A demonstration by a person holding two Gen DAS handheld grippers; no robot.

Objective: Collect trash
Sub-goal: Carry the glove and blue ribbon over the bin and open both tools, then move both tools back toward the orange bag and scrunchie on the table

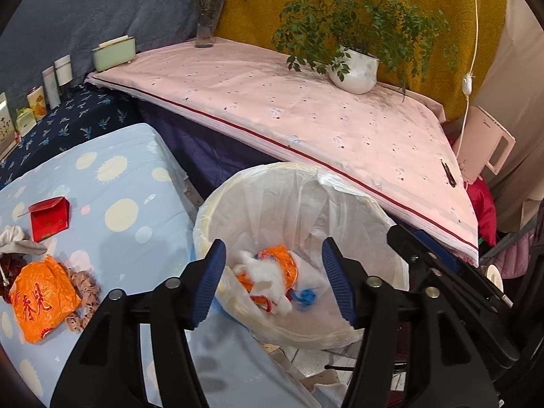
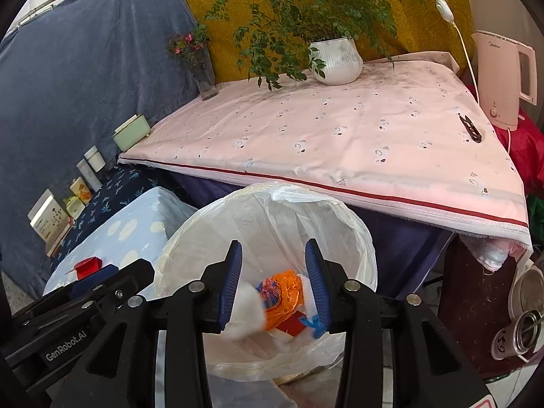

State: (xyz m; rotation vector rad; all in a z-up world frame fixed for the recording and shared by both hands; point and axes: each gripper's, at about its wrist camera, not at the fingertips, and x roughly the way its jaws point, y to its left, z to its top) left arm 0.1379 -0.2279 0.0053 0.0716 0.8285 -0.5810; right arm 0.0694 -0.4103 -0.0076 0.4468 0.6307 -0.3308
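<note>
Hovering both grippers over lined trash bin, lower centre; left gripper and right gripper jaws released, empty. Orange wrapper and red box remain lower left on bed. We risk snagging scrunchie touching wrapper.

Both wrist cams above, near bin

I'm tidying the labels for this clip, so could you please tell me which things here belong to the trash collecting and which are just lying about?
Belongs to the job:
lined bin
orange wrapper
red box
crumpled tissue
left tongs, open
right tongs, open

Just lying about:
potted plant
kettle
flower vase
scrunchie
</note>
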